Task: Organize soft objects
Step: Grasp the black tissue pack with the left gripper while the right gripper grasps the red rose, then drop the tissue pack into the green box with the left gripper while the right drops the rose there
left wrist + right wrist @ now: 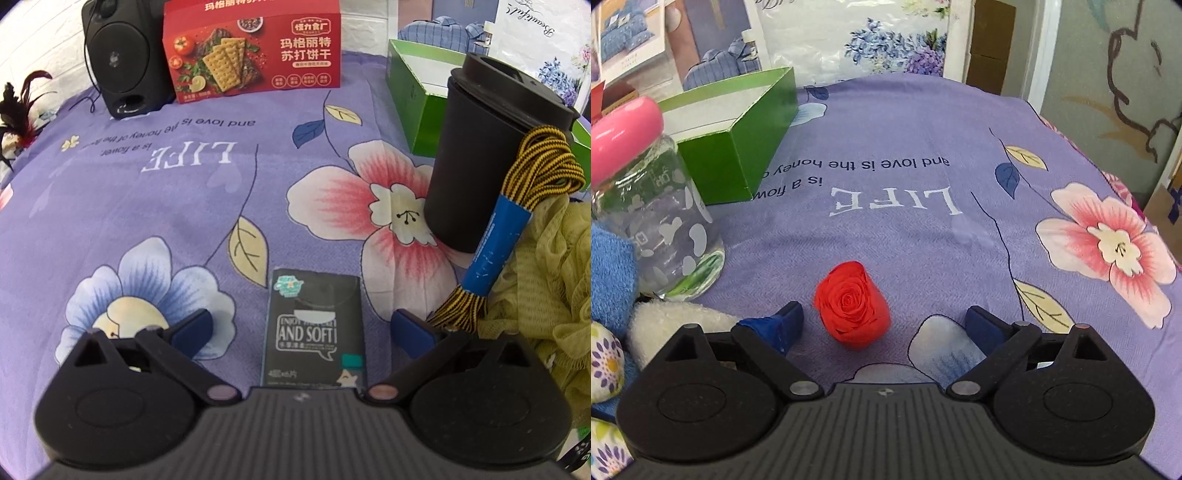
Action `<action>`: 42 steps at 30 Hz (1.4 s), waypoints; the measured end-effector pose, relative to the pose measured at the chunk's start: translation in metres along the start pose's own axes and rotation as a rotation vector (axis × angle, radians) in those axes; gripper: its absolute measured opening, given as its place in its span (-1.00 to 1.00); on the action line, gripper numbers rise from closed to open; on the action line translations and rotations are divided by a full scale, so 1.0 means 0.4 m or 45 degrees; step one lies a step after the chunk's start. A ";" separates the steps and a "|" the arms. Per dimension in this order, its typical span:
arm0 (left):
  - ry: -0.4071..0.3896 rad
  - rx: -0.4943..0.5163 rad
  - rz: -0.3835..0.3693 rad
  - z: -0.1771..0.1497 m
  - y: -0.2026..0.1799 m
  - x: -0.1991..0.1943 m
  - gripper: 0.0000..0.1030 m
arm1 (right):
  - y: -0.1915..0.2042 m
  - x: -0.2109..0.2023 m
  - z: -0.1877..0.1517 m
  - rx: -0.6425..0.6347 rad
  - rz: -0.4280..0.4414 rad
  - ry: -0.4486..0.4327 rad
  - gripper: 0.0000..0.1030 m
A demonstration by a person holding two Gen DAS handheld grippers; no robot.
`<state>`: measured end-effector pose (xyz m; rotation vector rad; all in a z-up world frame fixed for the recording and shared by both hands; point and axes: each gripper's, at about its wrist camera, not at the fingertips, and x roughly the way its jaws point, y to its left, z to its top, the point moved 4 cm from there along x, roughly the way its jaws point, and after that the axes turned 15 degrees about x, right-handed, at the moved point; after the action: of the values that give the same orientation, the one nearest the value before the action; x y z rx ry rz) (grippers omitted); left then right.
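In the left wrist view my left gripper is open, its blue fingers on either side of a dark tissue pack lying flat on the purple floral cloth. To its right lie a yellow-black cord bundle with a blue sleeve and a yellow-green mesh cloth. In the right wrist view my right gripper is open around a red fabric rose on the cloth. A white plush, a blue towel and a flowered cushion lie at the left.
A black tumbler stands right of the tissue pack. A green open box, also in the right wrist view, sits at the back. A red cracker box and a black speaker stand behind. A pink-lidded glass jar stands left of the rose.
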<state>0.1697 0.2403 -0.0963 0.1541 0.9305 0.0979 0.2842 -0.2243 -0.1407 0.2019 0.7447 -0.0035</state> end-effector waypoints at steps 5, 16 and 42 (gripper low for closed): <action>0.004 0.002 -0.003 0.001 -0.001 0.001 0.99 | 0.004 -0.003 0.001 -0.020 0.026 -0.024 0.49; -0.025 -0.030 -0.029 -0.002 0.003 -0.052 -0.12 | 0.005 -0.047 -0.008 -0.010 0.100 -0.079 -0.65; -0.349 0.071 -0.132 0.612 -0.064 -0.123 -0.09 | 0.370 -0.098 0.398 -0.274 0.461 -0.255 -0.59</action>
<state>0.3377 0.1856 0.0820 0.1662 0.6666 -0.0450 0.3735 -0.1110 0.0266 0.1264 0.4962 0.3938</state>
